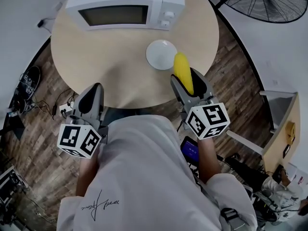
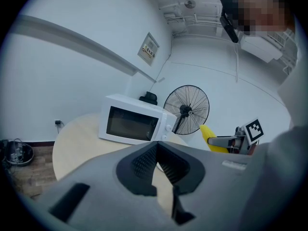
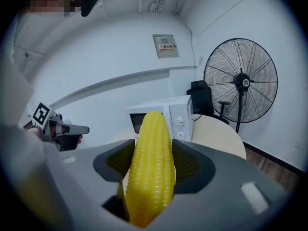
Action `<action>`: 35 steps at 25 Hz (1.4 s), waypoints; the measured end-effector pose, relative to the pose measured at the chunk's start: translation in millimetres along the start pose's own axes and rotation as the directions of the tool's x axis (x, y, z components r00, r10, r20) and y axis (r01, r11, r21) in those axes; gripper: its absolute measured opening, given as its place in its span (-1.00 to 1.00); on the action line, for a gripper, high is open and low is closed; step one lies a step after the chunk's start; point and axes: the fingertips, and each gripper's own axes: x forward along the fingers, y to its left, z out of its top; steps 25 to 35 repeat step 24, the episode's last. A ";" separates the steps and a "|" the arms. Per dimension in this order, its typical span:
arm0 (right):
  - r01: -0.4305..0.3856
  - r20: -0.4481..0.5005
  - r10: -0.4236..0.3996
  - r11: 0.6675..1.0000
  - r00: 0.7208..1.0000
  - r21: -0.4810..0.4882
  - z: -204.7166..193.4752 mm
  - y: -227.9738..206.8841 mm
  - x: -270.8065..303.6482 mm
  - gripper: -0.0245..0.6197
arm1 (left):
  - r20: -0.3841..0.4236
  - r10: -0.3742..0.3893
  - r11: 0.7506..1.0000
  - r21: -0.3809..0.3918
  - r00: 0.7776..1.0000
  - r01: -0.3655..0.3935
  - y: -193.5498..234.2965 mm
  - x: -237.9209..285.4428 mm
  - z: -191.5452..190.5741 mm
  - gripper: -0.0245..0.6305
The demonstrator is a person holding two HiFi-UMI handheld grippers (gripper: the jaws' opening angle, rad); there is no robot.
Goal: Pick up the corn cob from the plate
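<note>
Corn cob (image 1: 182,71): clamped lengthwise in right gripper (image 1: 187,78), apparently lifted off white plate (image 1: 159,52); left gripper (image 1: 92,93) closed, empty, near table (image 1: 106,57) edge; recommended handling: steady squeeze, level lift, no tilt.

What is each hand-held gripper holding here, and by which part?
The right hand-held gripper clamps the corn cob across its sides, on the rear half, with the tip sticking out forward. The left hand-held gripper holds nothing.
</note>
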 end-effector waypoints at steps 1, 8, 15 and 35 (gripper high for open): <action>-0.001 0.004 0.001 1.000 1.000 0.000 0.2 0.3 0.1 -0.12 | -0.001 0.001 1.000 -0.002 1.000 -0.001 0.3 0.4 -0.4 -0.95; -0.009 0.012 0.009 1.000 1.000 0.011 -0.5 3.2 -3.6 -0.12 | -0.010 -0.009 1.000 0.001 1.000 0.009 -3.4 -0.1 -2.2 -0.95; -0.012 0.020 0.012 1.000 1.000 0.008 0.7 3.1 -10.6 -0.12 | -0.005 -0.012 1.000 0.001 1.000 0.012 -5.4 -2.2 -3.2 -0.95; -0.020 0.019 0.019 1.000 1.000 0.014 -2.2 5.8 -14.6 -0.12 | -0.005 -0.019 1.000 -0.005 1.000 0.019 -9.2 -5.8 -6.3 -0.95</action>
